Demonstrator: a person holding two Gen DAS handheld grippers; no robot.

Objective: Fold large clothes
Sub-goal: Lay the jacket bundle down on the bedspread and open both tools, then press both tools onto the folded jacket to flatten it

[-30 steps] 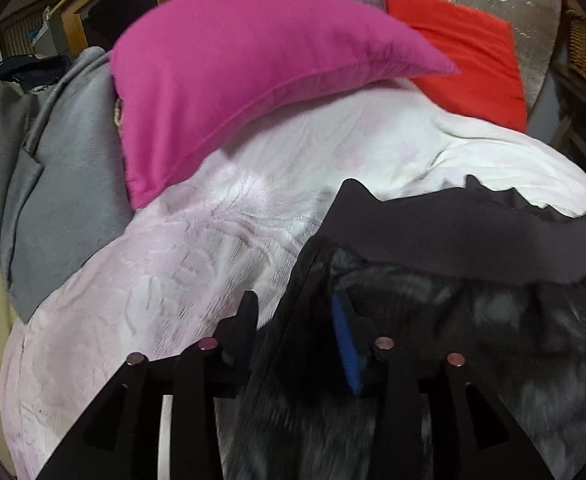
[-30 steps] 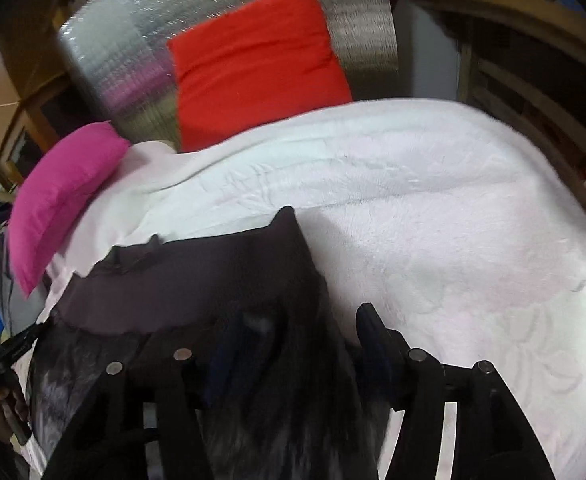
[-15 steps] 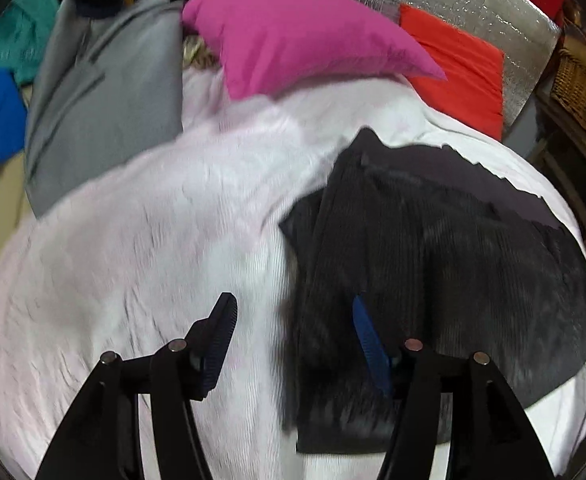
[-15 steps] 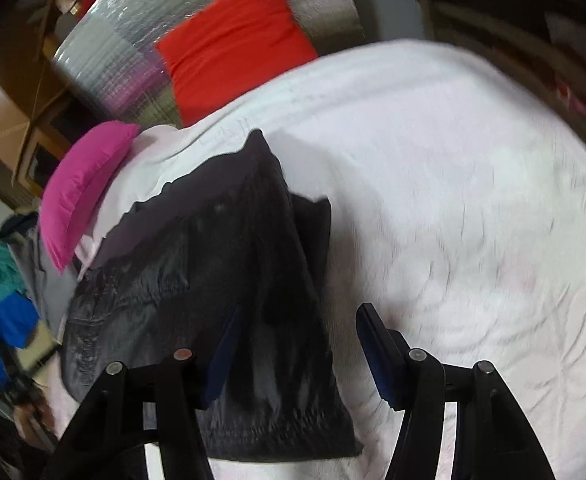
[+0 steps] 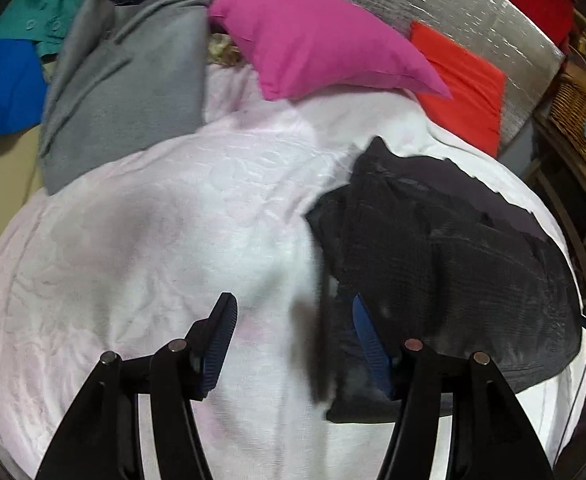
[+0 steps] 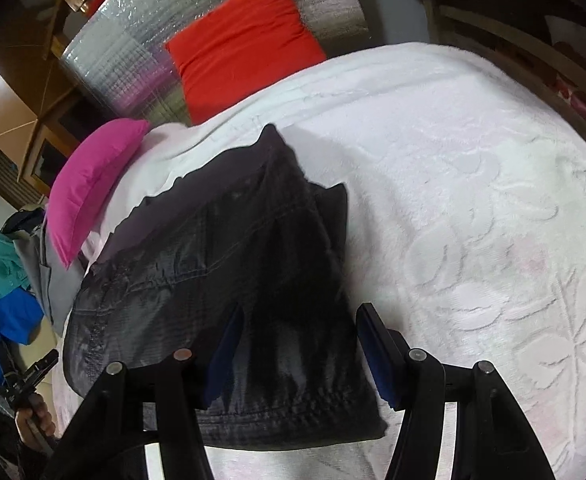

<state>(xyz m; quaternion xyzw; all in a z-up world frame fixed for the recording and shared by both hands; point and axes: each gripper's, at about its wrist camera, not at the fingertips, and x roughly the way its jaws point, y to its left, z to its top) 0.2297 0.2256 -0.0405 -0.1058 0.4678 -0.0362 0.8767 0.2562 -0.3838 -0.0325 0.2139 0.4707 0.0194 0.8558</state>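
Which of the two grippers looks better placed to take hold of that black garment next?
Probably right: the right gripper hangs open over the black garment, while the left gripper mostly frames white blanket.

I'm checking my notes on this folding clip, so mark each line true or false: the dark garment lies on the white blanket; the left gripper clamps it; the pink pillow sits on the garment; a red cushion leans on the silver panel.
1. The dark garment lies on the white blanket. True.
2. The left gripper clamps it. False: its jaws stand open over the blanket.
3. The pink pillow sits on the garment. False: it lies apart, farther back.
4. A red cushion leans on the silver panel. True.
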